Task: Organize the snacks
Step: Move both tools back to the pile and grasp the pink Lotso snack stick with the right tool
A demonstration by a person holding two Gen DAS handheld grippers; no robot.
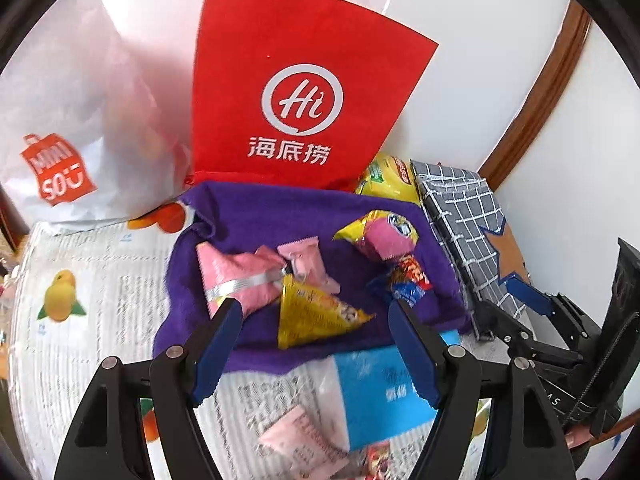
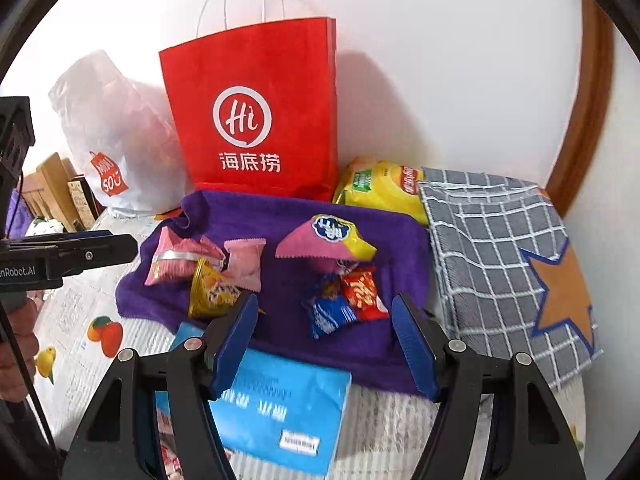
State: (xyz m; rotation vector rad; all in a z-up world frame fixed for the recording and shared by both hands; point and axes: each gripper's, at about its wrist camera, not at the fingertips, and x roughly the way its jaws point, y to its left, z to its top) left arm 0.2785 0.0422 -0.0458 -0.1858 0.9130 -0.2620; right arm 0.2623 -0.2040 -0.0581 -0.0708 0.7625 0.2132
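Note:
Several snack packets lie on a purple cloth (image 1: 248,216) (image 2: 280,216). A yellow triangular packet (image 1: 316,316) (image 2: 212,292) sits beside pink packets (image 1: 236,276) (image 2: 180,260). A pink-and-yellow packet (image 1: 384,232) (image 2: 328,240) lies behind red-and-blue small packets (image 1: 404,280) (image 2: 344,300). My left gripper (image 1: 316,320) is open and empty, just above the yellow packet. My right gripper (image 2: 324,316) is open and empty, around the red-and-blue packets from above. The right gripper also shows in the left wrist view (image 1: 536,300).
A red paper bag (image 1: 296,92) (image 2: 252,120) and a white plastic bag (image 1: 60,140) (image 2: 116,140) stand at the wall. A yellow chip bag (image 2: 380,188) and a grey checked cloth box (image 2: 500,248) are right. A blue packet (image 2: 280,404) and a pink packet (image 1: 304,436) lie near.

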